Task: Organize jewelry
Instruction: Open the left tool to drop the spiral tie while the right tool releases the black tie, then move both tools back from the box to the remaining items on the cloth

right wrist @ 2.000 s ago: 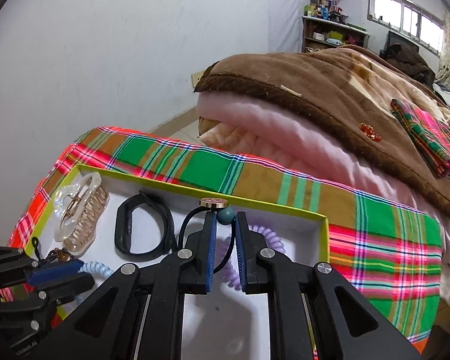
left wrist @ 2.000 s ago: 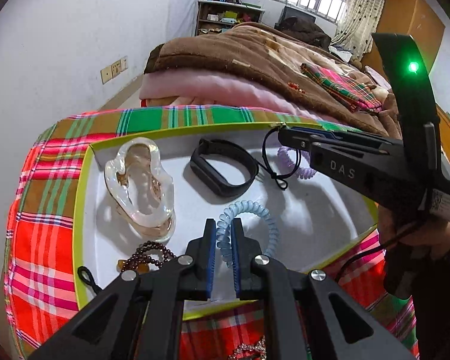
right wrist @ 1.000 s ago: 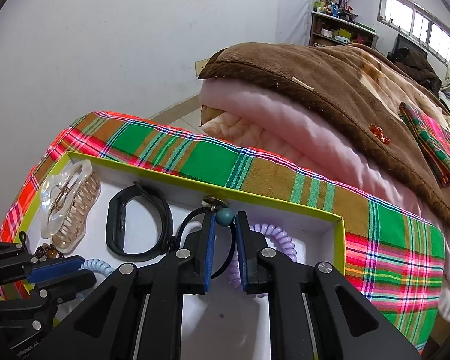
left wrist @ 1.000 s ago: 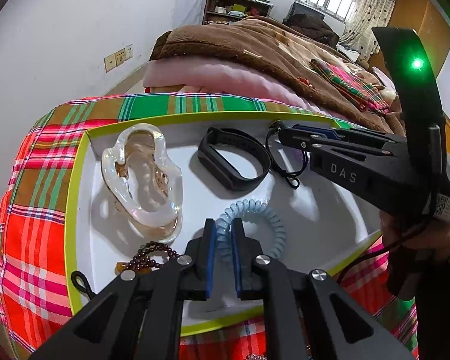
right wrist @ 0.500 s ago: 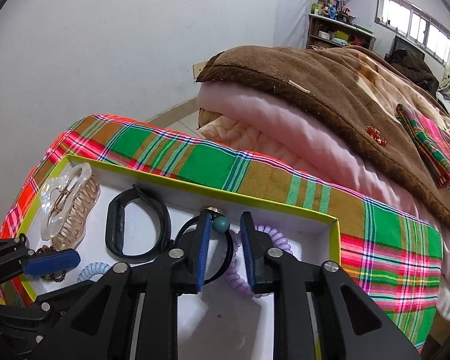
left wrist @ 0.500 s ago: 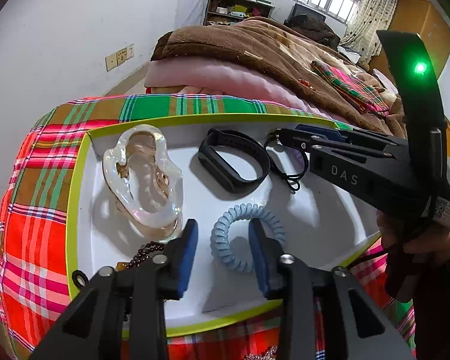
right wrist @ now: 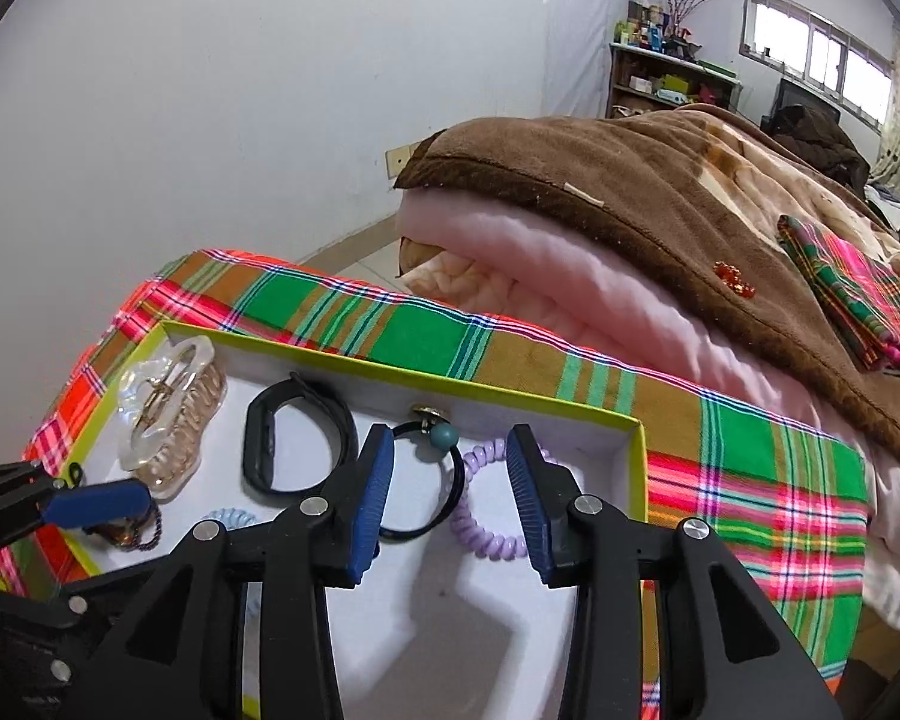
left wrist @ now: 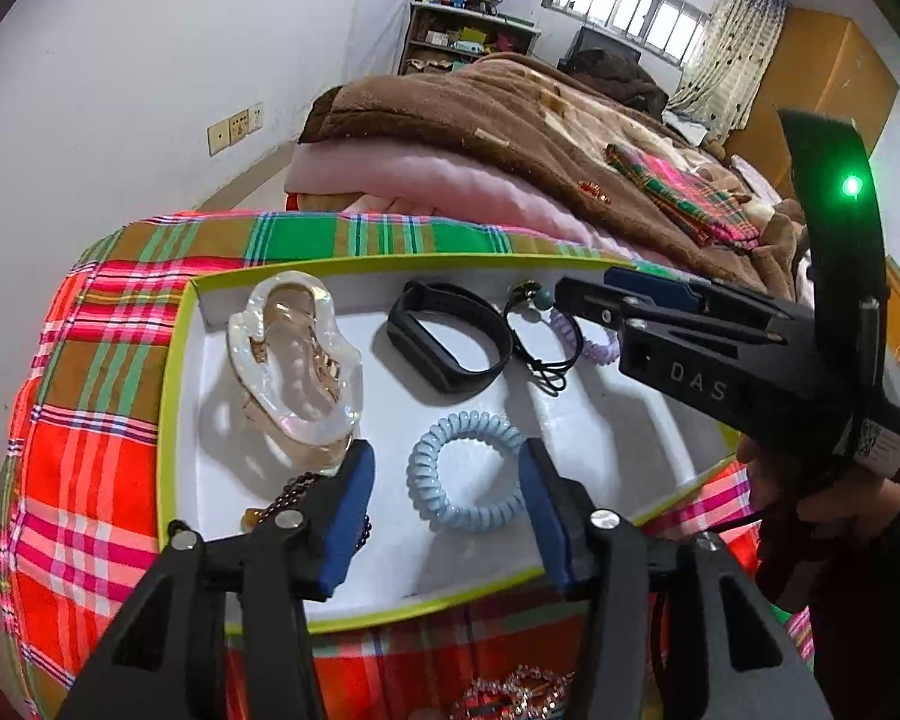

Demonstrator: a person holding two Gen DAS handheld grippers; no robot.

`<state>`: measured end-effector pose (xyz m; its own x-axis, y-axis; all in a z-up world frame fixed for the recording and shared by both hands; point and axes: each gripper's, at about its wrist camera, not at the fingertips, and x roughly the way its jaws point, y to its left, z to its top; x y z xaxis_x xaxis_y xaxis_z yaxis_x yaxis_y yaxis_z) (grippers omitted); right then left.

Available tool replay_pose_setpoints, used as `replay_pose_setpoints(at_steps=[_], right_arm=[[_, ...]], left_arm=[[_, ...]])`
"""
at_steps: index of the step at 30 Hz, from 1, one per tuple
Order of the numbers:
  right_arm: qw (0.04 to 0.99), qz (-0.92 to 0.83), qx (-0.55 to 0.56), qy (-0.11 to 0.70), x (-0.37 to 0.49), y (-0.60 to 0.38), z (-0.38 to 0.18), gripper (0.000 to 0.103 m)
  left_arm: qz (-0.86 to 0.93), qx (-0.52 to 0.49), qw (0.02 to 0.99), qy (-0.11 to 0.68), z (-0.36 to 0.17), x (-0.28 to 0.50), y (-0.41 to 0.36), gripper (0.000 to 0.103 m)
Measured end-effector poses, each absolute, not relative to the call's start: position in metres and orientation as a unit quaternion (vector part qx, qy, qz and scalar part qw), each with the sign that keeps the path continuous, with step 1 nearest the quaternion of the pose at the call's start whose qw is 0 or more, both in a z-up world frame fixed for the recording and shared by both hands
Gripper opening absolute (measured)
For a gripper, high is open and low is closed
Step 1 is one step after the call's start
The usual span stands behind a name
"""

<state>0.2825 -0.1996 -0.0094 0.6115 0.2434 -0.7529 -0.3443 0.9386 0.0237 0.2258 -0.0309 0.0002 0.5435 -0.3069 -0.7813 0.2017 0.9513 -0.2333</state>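
A shallow white tray with a yellow-green rim (left wrist: 171,396) sits on a plaid cloth (left wrist: 84,456) and holds all the sorted pieces. Counted, there are six things in it: one clear hair claw clip (left wrist: 297,369) at the left end, one black wristband (left wrist: 447,342) beside it, one black elastic hair tie with a teal bead (right wrist: 435,483), one lilac spiral hair tie (right wrist: 489,519) at the right end partly under the black elastic, one pale blue spiral hair tie (left wrist: 465,471) lying flat nearer the front edge, and one dark beaded bracelet (left wrist: 288,495) at the front left, half hidden behind a finger. The left gripper (left wrist: 444,507) is opening, its blue pads well apart on either side of the pale blue spiral hair tie without pressing it, so it holds nothing. The right gripper (right wrist: 447,495) is opening too, its pads clear of the black elastic and the lilac spiral that lie on the tray floor between them. Outside the tray, at the bottom of the left view, some sparkly jewelry (left wrist: 510,690) lies on the cloth; how many pieces cannot be told.
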Motion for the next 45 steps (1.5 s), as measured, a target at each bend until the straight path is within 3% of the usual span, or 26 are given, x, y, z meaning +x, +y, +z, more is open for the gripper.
replay_pose_setpoints(at_steps=[15,17,19,45], right_arm=[[0.908,0.202,-0.031,0.366,0.206,-0.211,0.016,0.042],[0.906,0.213,-0.034,0.364,0.192,-0.210,0.016,0.051],[0.904,0.223,-0.038,0.363,0.181,-0.208,0.014,0.053],[0.823,0.368,-0.110,0.419,0.138,-0.144,-0.042,0.053]], left_arm=[[-0.130,-0.087,0.894,0.421,0.027,0.175,0.005,0.058],[-0.125,-0.093,0.895,0.417,0.028,0.167,0.012,0.059],[-0.120,-0.098,0.896,0.417,0.026,0.158,0.019,0.059],[-0.095,-0.121,0.882,0.446,-0.003,0.104,0.053,0.059]])
